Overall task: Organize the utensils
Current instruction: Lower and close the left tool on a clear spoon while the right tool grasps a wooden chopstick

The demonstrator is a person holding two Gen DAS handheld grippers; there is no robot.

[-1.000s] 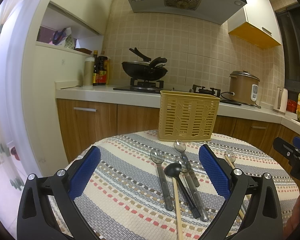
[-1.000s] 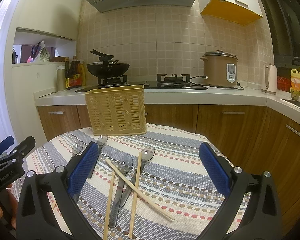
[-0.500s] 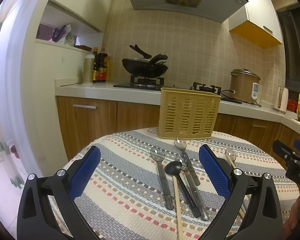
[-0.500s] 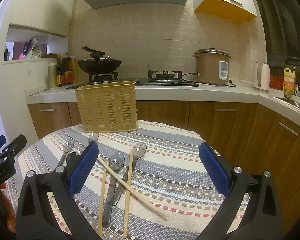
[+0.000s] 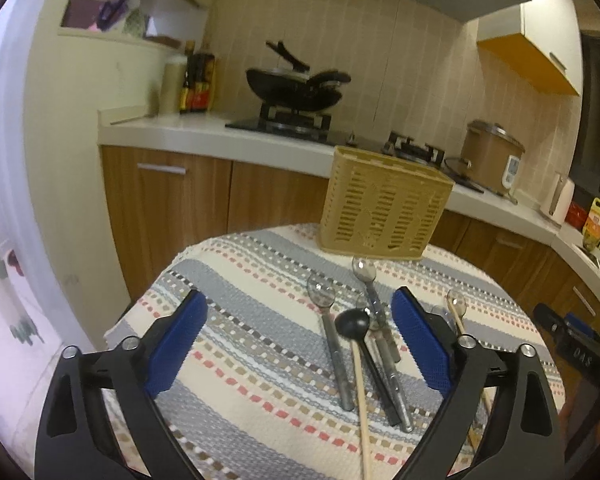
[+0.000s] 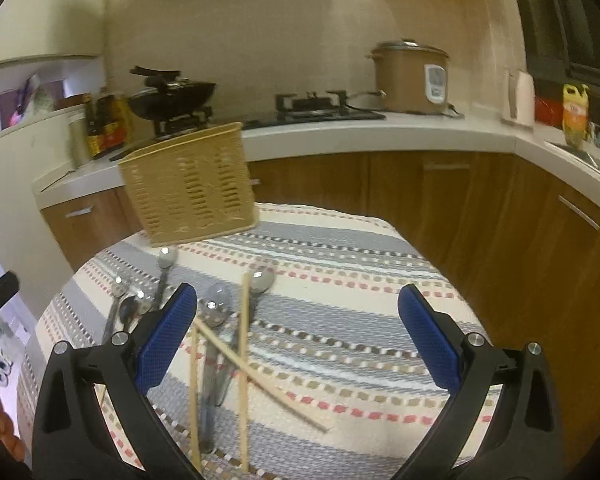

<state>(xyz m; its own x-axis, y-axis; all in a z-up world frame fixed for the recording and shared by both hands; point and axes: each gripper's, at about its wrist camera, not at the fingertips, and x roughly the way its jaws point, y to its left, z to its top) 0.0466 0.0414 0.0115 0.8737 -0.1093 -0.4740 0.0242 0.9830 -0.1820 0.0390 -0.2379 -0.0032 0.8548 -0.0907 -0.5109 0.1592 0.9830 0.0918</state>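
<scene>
A round table under a striped woven cloth point(image 5: 260, 344) fills the lower half of both wrist views, with a kitchen counter point(image 5: 204, 136) curving behind it across the upper part. At the table's far edge, just above frame centre in the left view and centre left in the right view, stands a tan slotted utensil basket point(image 5: 384, 204), upright on the cloth. The left gripper point(image 5: 300, 340) hangs low in its frame with its blue-padded jaws spread wide and nothing between them. The right gripper point(image 6: 298, 336) hangs likewise, jaws released and holding nothing. Between the basket and the left gripper, in the lower right of centre, several metal spoons point(image 5: 332, 328) lie side by side, a black ladle point(image 5: 352, 324) crossing them. In the right view's lower left, loose wooden chopsticks point(image 6: 243, 364) lie crossed over two more spoons point(image 6: 216, 312), right beside the left pad of that gripper.
</scene>
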